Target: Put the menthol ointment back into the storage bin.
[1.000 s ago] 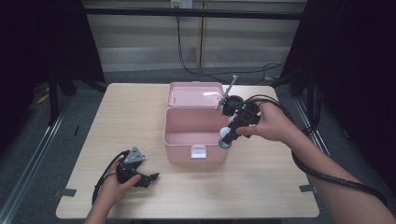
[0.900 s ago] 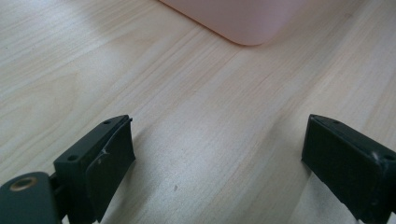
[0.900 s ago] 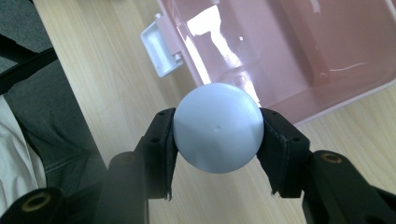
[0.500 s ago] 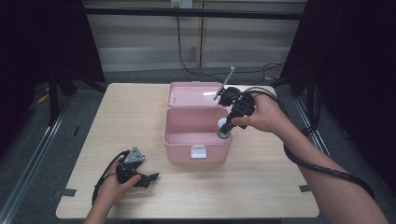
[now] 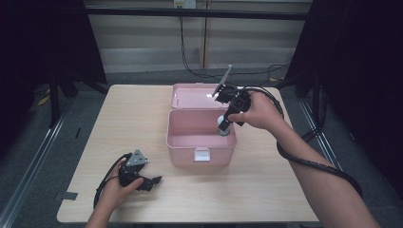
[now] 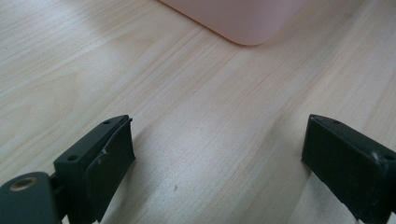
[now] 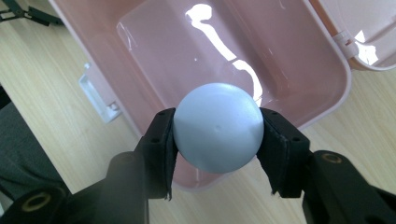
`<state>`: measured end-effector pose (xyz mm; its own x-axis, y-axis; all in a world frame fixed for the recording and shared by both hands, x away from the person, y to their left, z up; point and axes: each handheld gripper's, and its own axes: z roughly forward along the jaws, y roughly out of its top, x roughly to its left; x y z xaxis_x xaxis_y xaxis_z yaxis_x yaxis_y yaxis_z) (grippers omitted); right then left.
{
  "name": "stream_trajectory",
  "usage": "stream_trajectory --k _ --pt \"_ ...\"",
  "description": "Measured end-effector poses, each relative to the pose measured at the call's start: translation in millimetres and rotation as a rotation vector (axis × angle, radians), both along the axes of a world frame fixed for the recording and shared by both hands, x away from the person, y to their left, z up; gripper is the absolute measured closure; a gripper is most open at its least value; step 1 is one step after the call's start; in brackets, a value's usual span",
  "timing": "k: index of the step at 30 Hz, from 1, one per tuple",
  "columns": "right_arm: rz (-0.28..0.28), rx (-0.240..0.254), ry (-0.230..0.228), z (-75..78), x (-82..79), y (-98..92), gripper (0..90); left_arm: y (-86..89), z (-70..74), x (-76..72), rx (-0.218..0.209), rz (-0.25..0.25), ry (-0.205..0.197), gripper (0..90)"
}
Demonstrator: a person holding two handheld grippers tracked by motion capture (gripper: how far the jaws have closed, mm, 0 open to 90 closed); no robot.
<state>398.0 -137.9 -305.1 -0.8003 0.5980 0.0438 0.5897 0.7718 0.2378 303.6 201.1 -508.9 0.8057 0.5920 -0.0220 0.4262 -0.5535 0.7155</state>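
A pink box (image 5: 199,142) stands open in the middle of the table, its lid (image 5: 192,96) laid back behind it. My right gripper (image 5: 224,128) hangs over the box's right side, shut on a pale blue ball (image 5: 223,126). In the right gripper view the ball (image 7: 217,127) sits squeezed between the two black jaws of my right gripper (image 7: 217,149), above the box's bare pink inside (image 7: 224,56). My left gripper (image 5: 153,182) rests on the table near the front left, open. In the left gripper view nothing lies between the wide-apart jaws of the left gripper (image 6: 217,158).
The box's white latch (image 5: 202,154) faces the front edge. Black cables trail from both grippers, one looping past the right forearm (image 5: 304,161). Light wood table (image 5: 119,118) stretches left of the box. A corner of the pink box (image 6: 243,23) shows ahead of the left gripper.
My right gripper has carried the ball from the box's right front corner inward and back, over the box's opening. The left gripper has stayed still.
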Motion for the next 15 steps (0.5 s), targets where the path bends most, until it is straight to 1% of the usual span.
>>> stream_trajectory --k 8,10,13,15 --pt "-0.04 -0.005 0.009 -11.2 10.8 7.3 50.5 0.0 0.0 0.0 0.0 0.0 0.0 8.4" --pt "-0.052 -0.015 0.017 -14.0 13.0 9.0 50.5 0.0 0.0 0.0 0.0 -0.001 0.001 8.4" --pt "-0.082 -0.012 0.026 -18.9 16.5 10.6 50.5 0.0 0.0 0.1 0.001 -0.002 0.0 8.2" --pt "-0.089 -0.012 0.022 -20.7 17.5 11.0 50.5 0.0 0.0 0.1 0.001 -0.002 0.0 8.2"
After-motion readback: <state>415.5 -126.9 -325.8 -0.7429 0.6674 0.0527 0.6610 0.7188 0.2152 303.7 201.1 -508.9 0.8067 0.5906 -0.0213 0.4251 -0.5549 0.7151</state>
